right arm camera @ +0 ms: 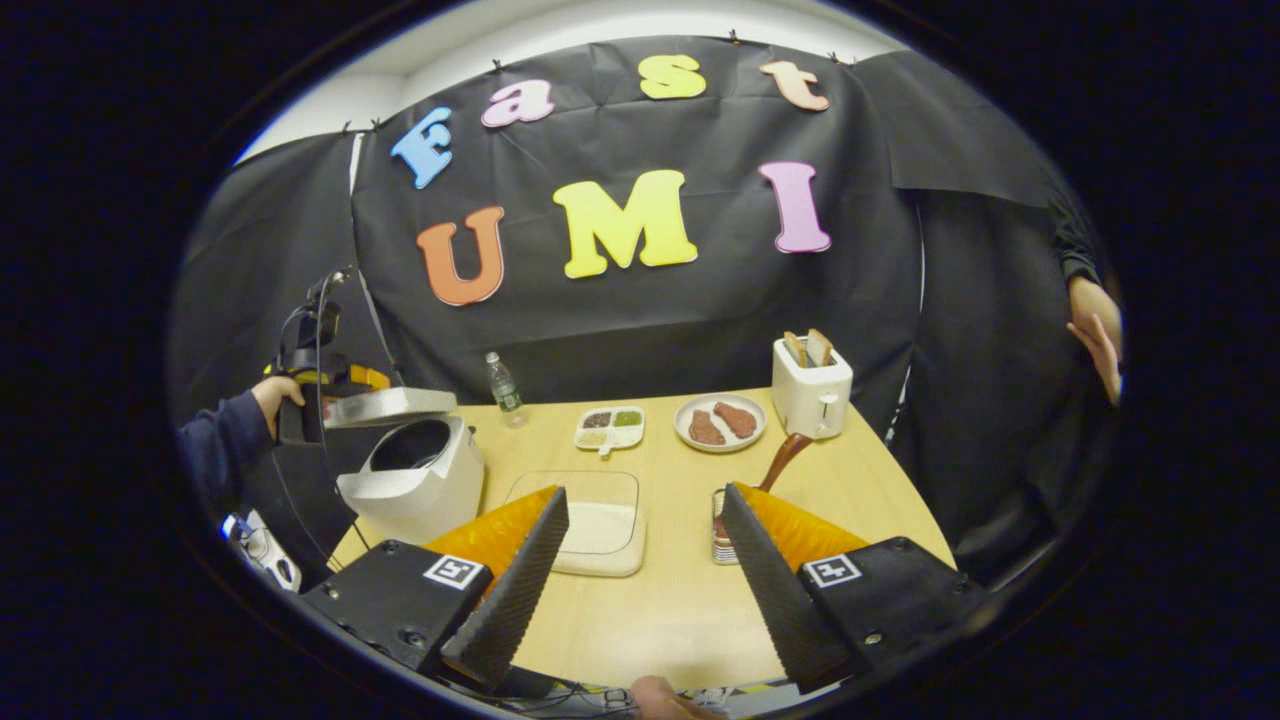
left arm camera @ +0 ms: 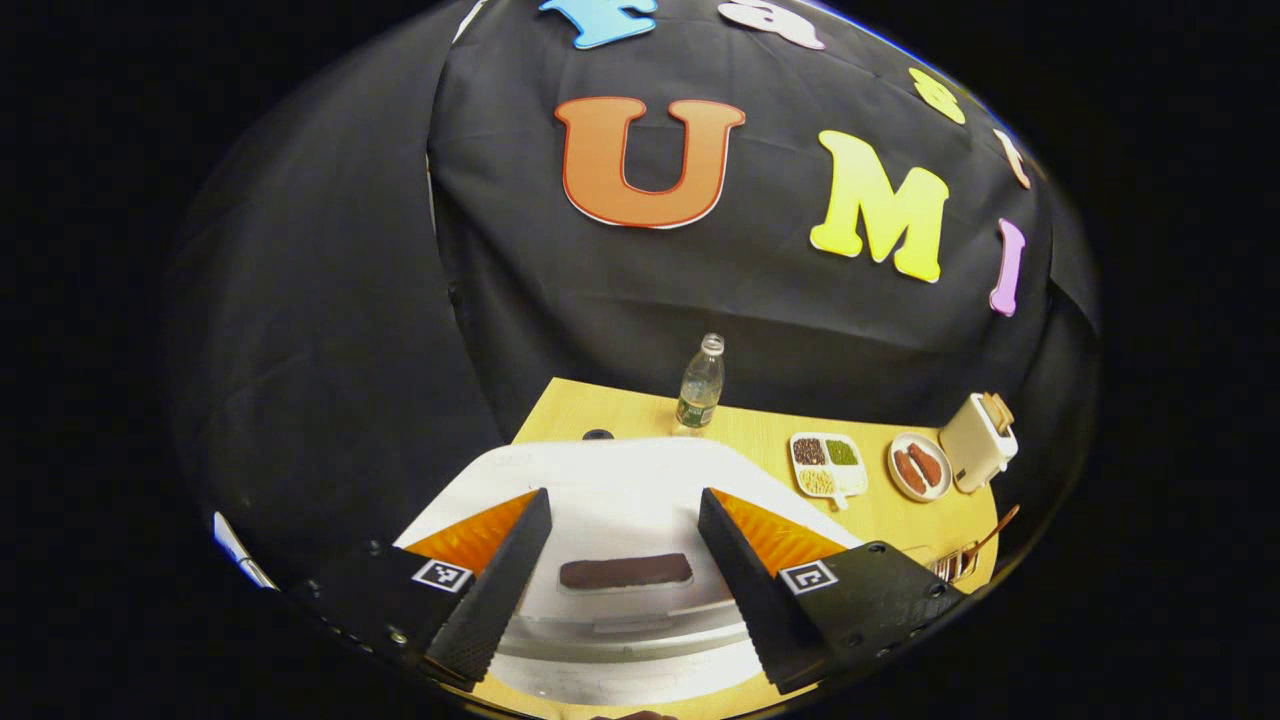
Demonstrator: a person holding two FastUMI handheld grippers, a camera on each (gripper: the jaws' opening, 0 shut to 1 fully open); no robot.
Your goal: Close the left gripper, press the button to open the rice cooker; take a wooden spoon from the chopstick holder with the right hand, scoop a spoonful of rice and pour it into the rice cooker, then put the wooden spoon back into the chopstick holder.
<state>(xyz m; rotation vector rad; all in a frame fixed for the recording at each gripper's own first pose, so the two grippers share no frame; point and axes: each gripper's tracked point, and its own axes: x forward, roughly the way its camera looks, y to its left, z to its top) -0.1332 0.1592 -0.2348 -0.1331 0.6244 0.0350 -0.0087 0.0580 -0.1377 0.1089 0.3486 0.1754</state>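
The rice cooker [right arm camera: 415, 480] is seen at the left of the wooden desk [right arm camera: 680, 610] in the right gripper view, with its lid [right arm camera: 390, 405] raised and the dark inner pot exposed. The left gripper [right arm camera: 300, 385] is held by a hand in a dark sleeve just beside that lid; whether its jaws are apart cannot be told there. In the left gripper view, the left gripper's jaws are spread wide apart above the white lid [left arm camera: 620, 500], nothing being held between them.

The right gripper [right arm camera: 640, 590] is held over the near edge of the desk, its jaws wide apart and empty. Beyond them a clear container of rice [right arm camera: 600, 525] is placed, and the chopstick holder [right arm camera: 720, 535] is set to its right with the wooden spoon [right arm camera: 785, 455] standing tilted in it. Farther back, a water bottle [right arm camera: 503, 385], a divided dish of grains [right arm camera: 610, 427], a plate of meat [right arm camera: 720, 422] and a toaster [right arm camera: 810, 395] are lined up.
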